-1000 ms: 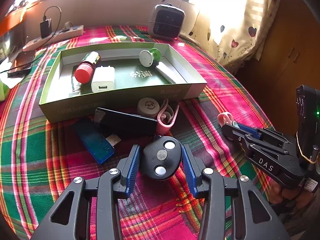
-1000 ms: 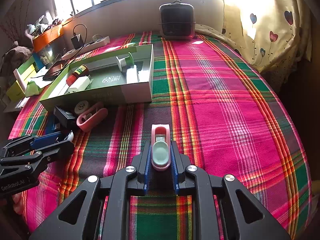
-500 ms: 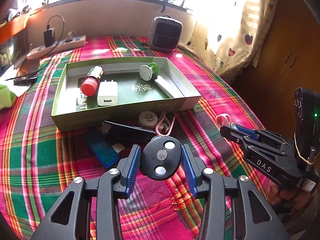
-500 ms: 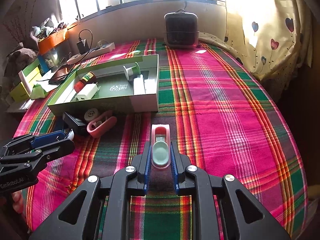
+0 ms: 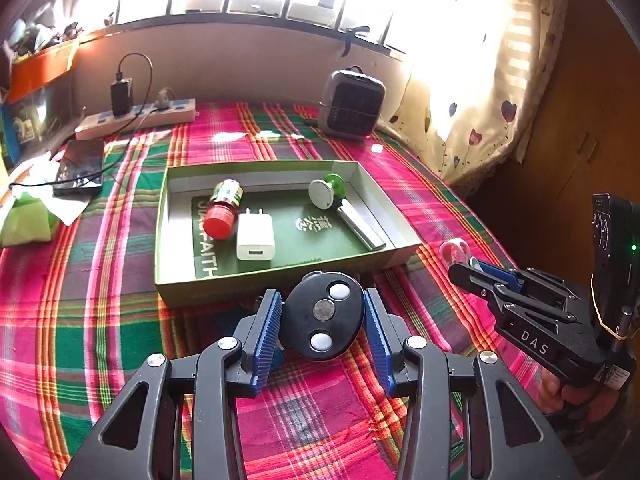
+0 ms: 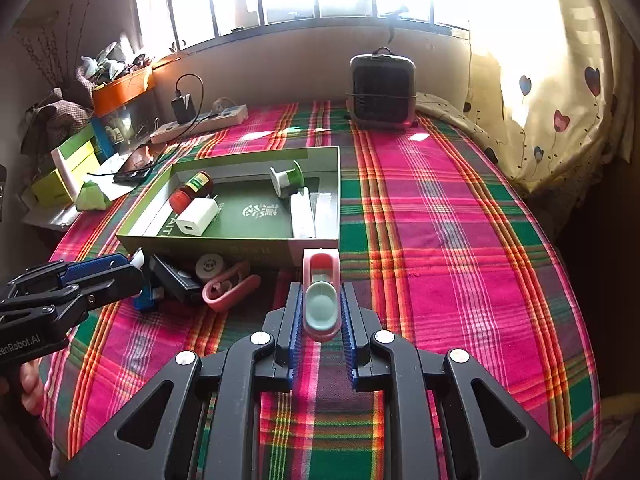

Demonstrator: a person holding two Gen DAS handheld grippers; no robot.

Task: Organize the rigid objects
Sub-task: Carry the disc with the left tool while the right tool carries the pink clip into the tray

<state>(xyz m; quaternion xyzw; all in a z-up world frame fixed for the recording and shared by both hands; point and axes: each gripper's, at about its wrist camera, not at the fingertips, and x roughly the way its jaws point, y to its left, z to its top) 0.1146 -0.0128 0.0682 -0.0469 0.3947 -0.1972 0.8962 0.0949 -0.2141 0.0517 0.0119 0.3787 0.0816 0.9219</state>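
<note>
One remote [image 5: 325,315] between left gripper [image 5: 324,322] pads.

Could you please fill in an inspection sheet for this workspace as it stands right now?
Surface: plaid cloth over the table.
Job's things: green box holds a red-capped bottle, white charger, green spool, silver tube.
Clutter: pink clip, white disc, black item outside the box.
Grippers: left gripper shut on black key fob; right gripper shut on pink case.
Cables: power strip, plugged adapter.
Surroundings: heater, curtain, phone.
</note>
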